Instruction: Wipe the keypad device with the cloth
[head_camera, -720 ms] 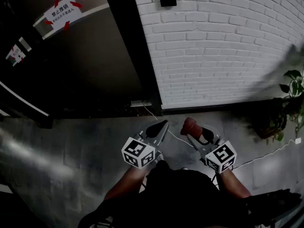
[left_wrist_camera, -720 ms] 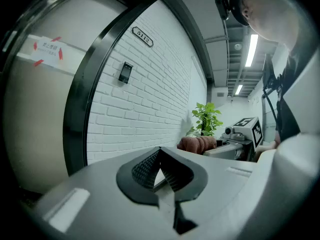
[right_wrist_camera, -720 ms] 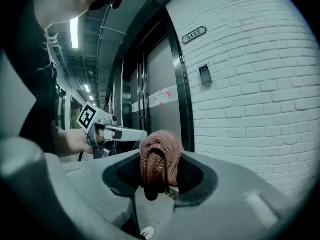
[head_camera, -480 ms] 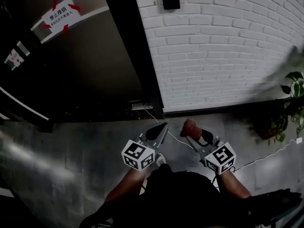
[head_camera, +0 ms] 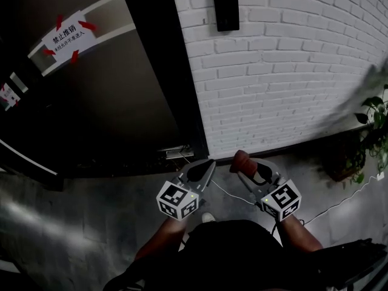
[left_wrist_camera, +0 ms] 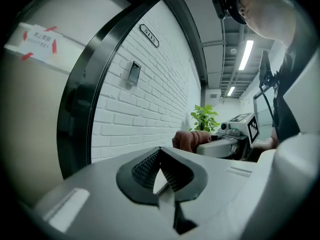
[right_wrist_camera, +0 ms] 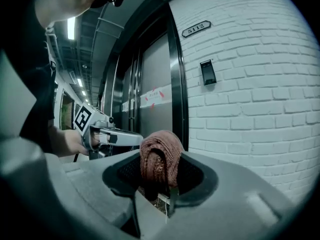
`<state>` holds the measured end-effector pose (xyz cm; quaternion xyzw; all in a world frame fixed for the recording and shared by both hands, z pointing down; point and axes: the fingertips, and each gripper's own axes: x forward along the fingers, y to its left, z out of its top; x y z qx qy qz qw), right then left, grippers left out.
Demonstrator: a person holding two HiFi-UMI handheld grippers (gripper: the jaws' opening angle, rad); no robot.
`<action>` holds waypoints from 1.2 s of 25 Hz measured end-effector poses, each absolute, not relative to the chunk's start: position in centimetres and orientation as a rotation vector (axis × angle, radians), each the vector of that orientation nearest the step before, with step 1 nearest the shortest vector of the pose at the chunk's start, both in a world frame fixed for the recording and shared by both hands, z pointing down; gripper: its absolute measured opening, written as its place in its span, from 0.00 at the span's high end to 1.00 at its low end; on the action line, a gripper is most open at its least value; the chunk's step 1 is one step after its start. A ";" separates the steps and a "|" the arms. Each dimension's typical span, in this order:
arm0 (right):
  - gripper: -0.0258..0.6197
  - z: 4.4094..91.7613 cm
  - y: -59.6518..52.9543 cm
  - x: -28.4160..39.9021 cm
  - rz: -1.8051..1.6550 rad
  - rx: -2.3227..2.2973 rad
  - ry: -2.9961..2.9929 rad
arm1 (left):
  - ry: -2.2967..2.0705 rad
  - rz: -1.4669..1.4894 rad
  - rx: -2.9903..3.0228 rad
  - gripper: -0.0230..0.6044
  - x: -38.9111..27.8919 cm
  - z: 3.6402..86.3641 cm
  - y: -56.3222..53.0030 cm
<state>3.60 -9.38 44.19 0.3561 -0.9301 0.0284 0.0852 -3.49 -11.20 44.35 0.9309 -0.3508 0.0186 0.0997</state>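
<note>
The keypad device [head_camera: 225, 8] is a small black panel fixed high on the white brick wall [head_camera: 291, 71]; it also shows as a small plate [left_wrist_camera: 132, 73] in the left gripper view and as a dark panel [right_wrist_camera: 208, 72] in the right gripper view. My right gripper [head_camera: 244, 164] is shut on a folded reddish-brown cloth [right_wrist_camera: 159, 156], which bulges out of its jaws [head_camera: 241, 160]. My left gripper [head_camera: 202, 167] is shut with nothing in it, its pads [left_wrist_camera: 160, 170] meeting. Both grippers are held low and close together, well below the keypad.
A dark door [head_camera: 91, 90] with a black frame [head_camera: 163, 65] stands left of the wall and carries a white sign with red arrows [head_camera: 65, 36]. A potted plant [head_camera: 373, 138] stands at the right. A white cable [head_camera: 339, 200] runs over the grey floor.
The head view has tilted upward, so the keypad device now shows in full. Both grippers have risen slightly toward the wall, still side by side, with the cloth still held.
</note>
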 end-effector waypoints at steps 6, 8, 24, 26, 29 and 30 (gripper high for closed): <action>0.73 41.9 -14.2 2.2 0.015 1.211 -2.739 | -0.936 0.077 2.791 0.94 -5.4 44.5 -14.5; 0.73 41.1 -15.8 2.0 -0.013 1.248 -2.730 | -0.912 0.078 2.799 0.94 -5.7 44.7 -15.1; 0.73 21.9 -28.3 3.9 -0.645 1.351 -2.630 | -1.000 0.020 2.720 0.94 -6.2 45.4 -17.5; 0.73 19.4 -30.5 3.9 -0.734 1.356 -2.602 | -1.030 0.001 2.716 0.94 -5.8 45.0 -17.9; 0.73 16.1 -33.4 4.0 -0.810 1.381 -2.569 | -1.079 -0.025 2.710 0.94 -5.4 44.4 -18.5; 0.73 15.1 -34.1 4.1 -0.830 1.389 -2.561 | -1.096 -0.028 2.705 0.94 -5.4 44.4 -18.6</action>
